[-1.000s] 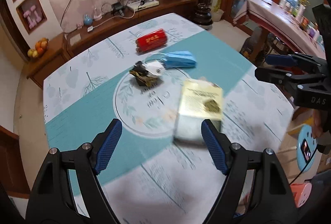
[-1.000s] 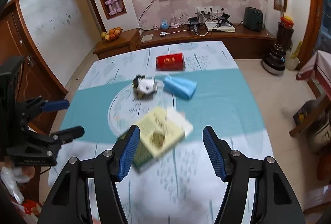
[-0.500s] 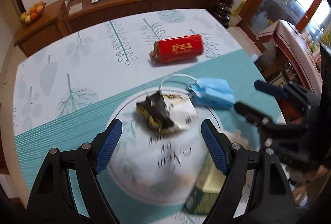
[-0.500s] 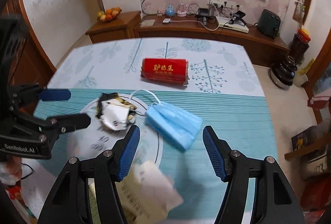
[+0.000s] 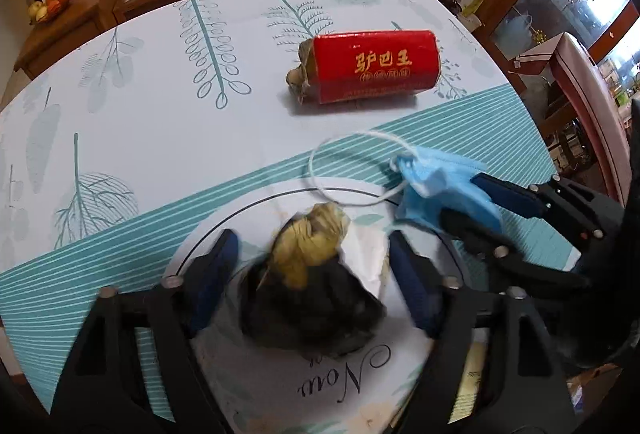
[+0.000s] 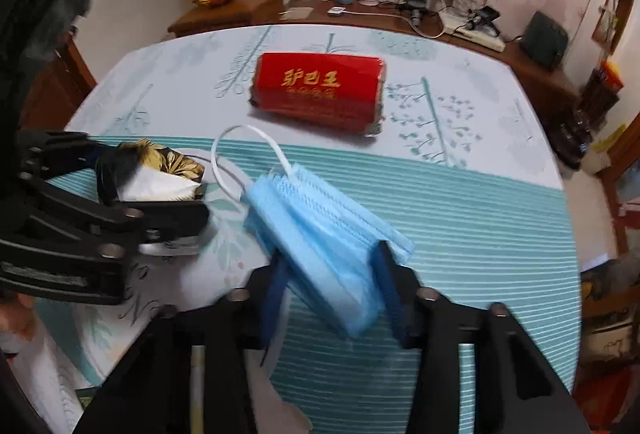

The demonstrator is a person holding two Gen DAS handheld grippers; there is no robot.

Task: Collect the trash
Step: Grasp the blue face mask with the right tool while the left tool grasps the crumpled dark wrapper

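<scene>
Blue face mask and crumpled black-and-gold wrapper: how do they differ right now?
The pleated blue face mask is soft, folded cloth with a white ear loop trailing toward the red packet; the crumpled black-and-gold wrapper is a bunched lump with white paper in it. The mask lies between the right gripper fingers, the wrapper between the left gripper fingers. Both sit on the patterned tablecloth, jaws closing around each.

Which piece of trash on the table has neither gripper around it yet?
The red packet, lying alone at the far side. The crumpled wrapper sits between the closing left gripper jaws, the blue mask between the closing right gripper jaws.
</scene>
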